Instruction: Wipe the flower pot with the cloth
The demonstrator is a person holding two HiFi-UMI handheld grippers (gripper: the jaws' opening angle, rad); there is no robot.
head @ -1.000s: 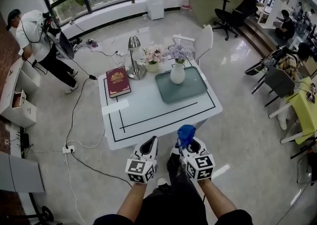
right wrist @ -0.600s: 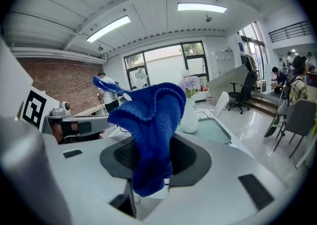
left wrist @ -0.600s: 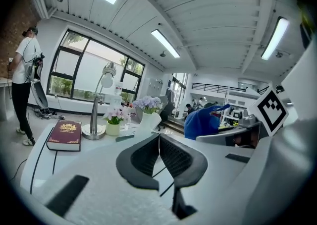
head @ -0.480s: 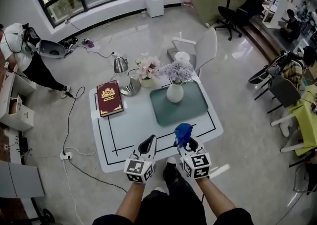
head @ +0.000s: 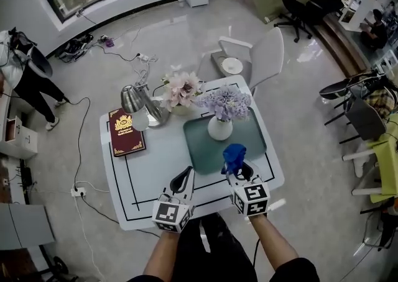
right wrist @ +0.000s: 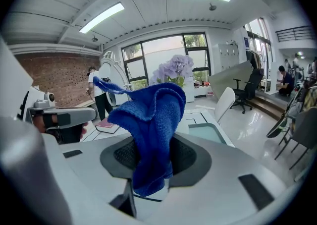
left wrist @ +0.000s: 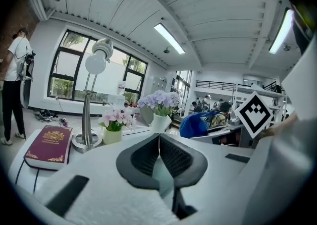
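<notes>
At the desk's (head: 155,158) near edge, the right gripper (head: 240,170) is clamped on a bunched blue cloth (head: 234,154), near the white flower pot (head: 219,129) but apart from it; the pot stands upright on a green tray (head: 252,144) toward the desk's far right corner. The left gripper (head: 184,175) hangs beside it, jaws pressed together on nothing. Wiping looks not yet begun, so the whole job appears left.

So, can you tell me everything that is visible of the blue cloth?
The cloth is deep blue with a knitted-looking weave, soft and crumpled. The right gripper has its jaws shut on it; a bunched part stands above the jaws and a short end hangs below. Nothing else touches it; the white vase stands apart, beyond it.
</notes>
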